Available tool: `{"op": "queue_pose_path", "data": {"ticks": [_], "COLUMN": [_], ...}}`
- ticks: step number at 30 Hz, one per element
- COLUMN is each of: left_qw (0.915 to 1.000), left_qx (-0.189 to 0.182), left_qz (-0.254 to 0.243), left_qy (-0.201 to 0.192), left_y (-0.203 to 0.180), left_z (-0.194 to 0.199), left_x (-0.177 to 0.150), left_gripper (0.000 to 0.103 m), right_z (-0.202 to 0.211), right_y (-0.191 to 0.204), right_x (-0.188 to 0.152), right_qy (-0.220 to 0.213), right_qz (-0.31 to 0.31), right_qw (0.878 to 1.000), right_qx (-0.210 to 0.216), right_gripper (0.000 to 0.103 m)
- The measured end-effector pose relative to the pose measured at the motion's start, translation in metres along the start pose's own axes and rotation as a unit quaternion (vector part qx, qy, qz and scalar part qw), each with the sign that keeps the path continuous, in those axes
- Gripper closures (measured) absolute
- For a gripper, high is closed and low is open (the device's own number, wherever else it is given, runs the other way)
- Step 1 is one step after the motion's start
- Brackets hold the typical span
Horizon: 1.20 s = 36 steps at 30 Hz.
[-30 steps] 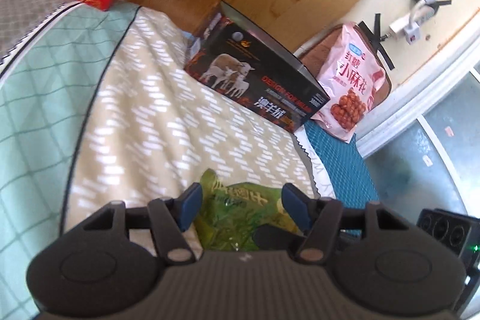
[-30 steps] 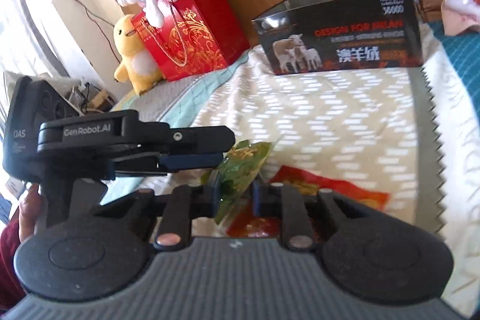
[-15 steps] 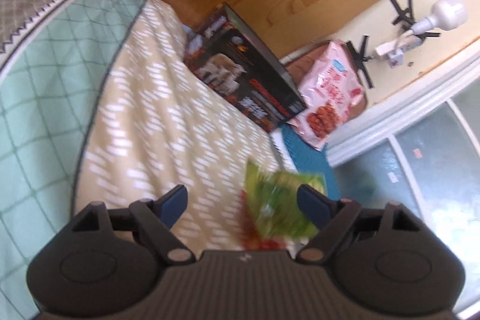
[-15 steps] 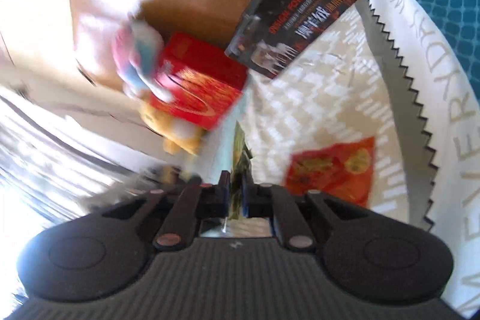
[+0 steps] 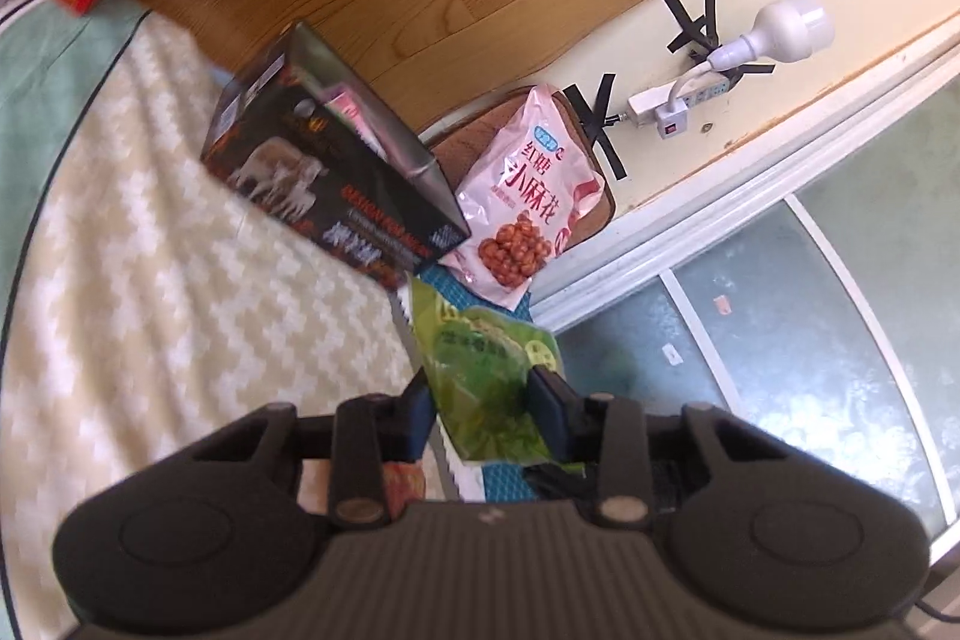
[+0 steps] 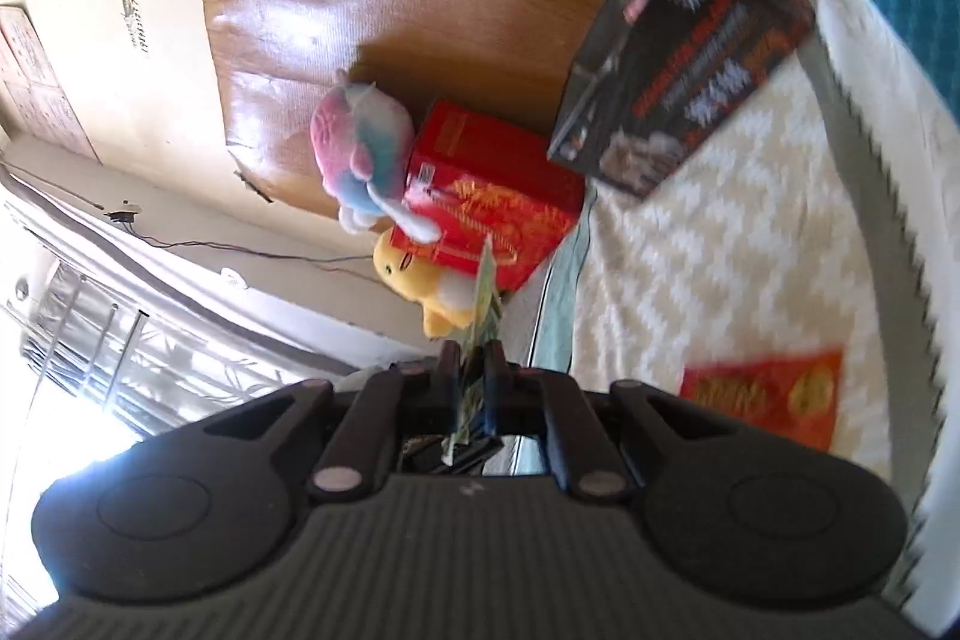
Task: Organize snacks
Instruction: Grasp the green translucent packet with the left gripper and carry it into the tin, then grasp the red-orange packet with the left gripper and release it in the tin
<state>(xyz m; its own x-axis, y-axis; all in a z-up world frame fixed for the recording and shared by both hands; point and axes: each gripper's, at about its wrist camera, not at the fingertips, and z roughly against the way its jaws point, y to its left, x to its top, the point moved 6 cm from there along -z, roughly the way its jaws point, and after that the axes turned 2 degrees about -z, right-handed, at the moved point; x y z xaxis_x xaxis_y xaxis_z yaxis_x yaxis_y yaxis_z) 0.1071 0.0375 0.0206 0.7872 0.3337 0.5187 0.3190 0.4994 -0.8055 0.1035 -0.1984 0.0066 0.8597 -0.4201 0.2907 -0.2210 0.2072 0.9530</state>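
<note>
Since half a second ago, the left gripper (image 5: 480,400) has narrowed from a wide gap to a span that brackets the green snack packet (image 5: 486,376), and the right wrist view has rolled only slightly. Left wrist view: the packet hangs broad face on between the two blue pads, lifted above the edge of the patterned blanket (image 5: 150,280); whether the pads actually press it cannot be told. Beyond stand the open black box (image 5: 330,178) against the wooden board and a pink snack bag (image 5: 528,202) leaning beside it, the box being the probable destination for the snacks. Right wrist view: the right gripper (image 6: 474,382) has its jaws pressed together on the same packet (image 6: 480,316), seen here edge on as a thin strip, which judged from the grip keeps it upright for a transfer. Only this view shows the red snack packet (image 6: 774,400) lying flat on the blanket, still to be sorted, and the red gift box (image 6: 492,208) with plush toys (image 6: 366,160). Only the left view shows the pink bag.
</note>
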Motion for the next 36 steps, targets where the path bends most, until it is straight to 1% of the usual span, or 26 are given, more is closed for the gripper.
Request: {"op": "queue_pose_path", "data": {"ticks": [2,4,6,7,8,9,10,11,12,13,14,15,16,17,18,20,21,23,25,26,28,31,33,36], "left_qw": [0.9997,0.9984,0.9962,0.9950,0.9934,0.9917,0.9894,0.9865,0.9824,0.9776,0.9719,0.9654,0.9610,0.9610,0.9620,0.9624,0.9639,0.9683,0.9712,0.9727,0.9762,0.9801,0.9819,0.9841], "left_qx": [0.012,0.031,0.052,0.064,0.079,0.093,0.109,0.125,0.148,0.171,0.195,0.220,0.236,0.234,0.227,0.224,0.219,0.207,0.199,0.194,0.181,0.160,0.145,0.130], "left_qz": [-0.019,-0.048,-0.069,-0.076,-0.082,-0.087,-0.094,-0.101,-0.108,-0.113,-0.118,-0.123,-0.125,-0.127,-0.128,-0.128,-0.127,-0.124,-0.126,-0.126,-0.118,-0.092,-0.075,-0.056], "left_qy": [0.001,-0.001,-0.005,-0.009,-0.013,-0.016,-0.021,-0.027,-0.037,-0.049,-0.060,-0.067,-0.072,-0.076,-0.081,-0.085,-0.082,-0.065,-0.038,-0.022,0.017,0.073,0.096,0.108], "left_y": [-0.005,-0.010,-0.012,-0.011,-0.009,-0.007,-0.003,0.000,0.005,0.010,0.015,0.020,0.023,0.025,0.025,0.024,0.022,0.017,0.011,0.010,0.010,0.016,0.019,0.020], "left_z": [-0.011,-0.024,-0.041,-0.050,-0.059,-0.068,-0.077,-0.084,-0.090,-0.093,-0.094,-0.094,-0.091,-0.086,-0.080,-0.067,-0.064,-0.055,-0.048,-0.045,-0.045,-0.044,-0.041,-0.039], "left_x": [0.016,0.036,0.060,0.072,0.083,0.093,0.102,0.110,0.118,0.123,0.127,0.129,0.129,0.127,0.124,0.115,0.110,0.093,0.071,0.057,0.029,-0.011,-0.032,-0.053], "left_gripper": [0.070,0.070,0.070,0.070,0.069,0.069,0.069,0.069,0.067,0.064,0.059,0.056,0.056,0.056,0.056,0.056,0.056,0.056,0.053,0.051,0.051,0.051,0.051,0.050], "right_z": [-0.005,-0.013,-0.025,-0.033,-0.042,-0.053,-0.062,-0.075,-0.083,-0.092,-0.098,-0.098,-0.093,-0.085,-0.076,-0.058,-0.051,-0.034,-0.015,-0.005,0.012,0.030,0.036,0.039], "right_y": [0.004,0.011,0.017,0.023,0.026,0.029,0.028,0.028,0.025,0.022,0.020,0.018,0.016,0.014,0.011,0.001,-0.003,-0.012,-0.022,-0.026,-0.033,-0.044,-0.045,-0.040], "right_x": [0.016,0.036,0.055,0.066,0.074,0.082,0.089,0.095,0.098,0.099,0.100,0.100,0.099,0.096,0.093,0.084,0.078,0.060,0.036,0.024,0.002,-0.027,-0.041,-0.053], "right_qy": [-0.010,-0.022,-0.034,-0.044,-0.053,-0.064,-0.073,-0.080,-0.085,-0.092,-0.104,-0.114,-0.127,-0.138,-0.140,-0.131,-0.123,-0.095,-0.062,-0.052,-0.038,-0.021,-0.014,-0.012], "right_qz": [0.031,0.076,0.122,0.161,0.197,0.233,0.257,0.289,0.320,0.353,0.384,0.400,0.407,0.400,0.387,0.356,0.342,0.294,0.245,0.227,0.201,0.173,0.166,0.183], "right_qw": [0.999,0.996,0.989,0.981,0.971,0.959,0.948,0.931,0.916,0.895,0.872,0.858,0.853,0.859,0.868,0.886,0.893,0.917,0.939,0.945,0.952,0.956,0.956,0.952], "right_qx": [-0.016,-0.043,-0.073,-0.096,-0.120,-0.149,-0.176,-0.205,-0.228,-0.255,-0.285,-0.300,-0.302,-0.289,-0.277,-0.267,-0.265,-0.252,-0.234,-0.228,-0.227,-0.238,-0.240,-0.246], "right_gripper": [0.093,0.093,0.092,0.092,0.090,0.085,0.081,0.076,0.072,0.069,0.059,0.053,0.053,0.053,0.053,0.053,0.053,0.053,0.053,0.053,0.053,0.053,0.054,0.054]}}
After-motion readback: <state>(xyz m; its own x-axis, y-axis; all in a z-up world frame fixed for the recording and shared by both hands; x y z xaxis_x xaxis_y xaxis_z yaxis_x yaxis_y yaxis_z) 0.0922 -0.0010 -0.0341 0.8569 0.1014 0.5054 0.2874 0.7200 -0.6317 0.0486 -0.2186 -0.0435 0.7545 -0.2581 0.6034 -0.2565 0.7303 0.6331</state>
